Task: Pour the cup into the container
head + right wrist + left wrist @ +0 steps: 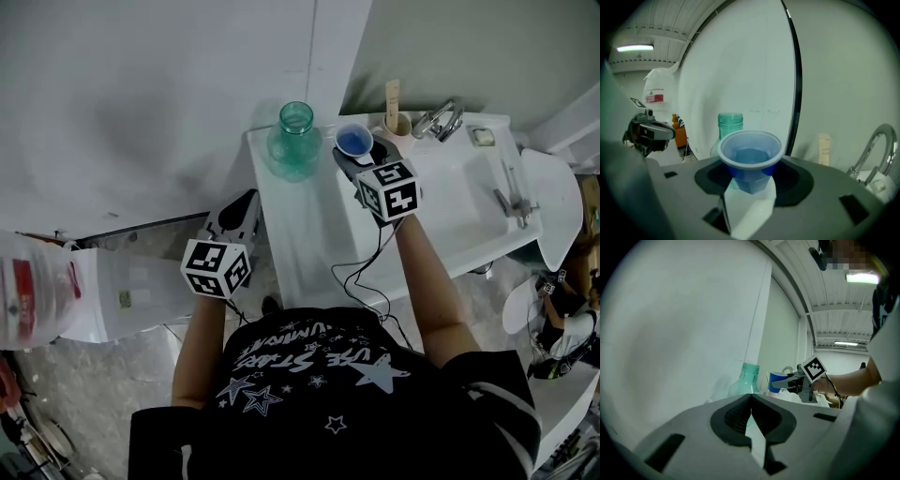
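A blue plastic cup [353, 141] with blue liquid in it is held upright just above the white counter [291, 225]; my right gripper [356, 155] is shut on it. In the right gripper view the cup [750, 157] sits between the jaws. Behind it stands a green glass bottle [730, 124] with an open neck. The bottle [295, 141] stands at the counter's far left corner, just left of the cup. My left gripper [239, 211] hangs off the counter's left side, its jaws closed together with nothing in them [751, 411], pointing toward the bottle [747, 380].
A sink basin [469, 187] with a chrome faucet [441, 120] fills the counter's right part. A holder with a wooden stick [394, 103] stands behind the cup. A white bag with a red label [33, 291] lies on the floor at left. A wall rises right behind the counter.
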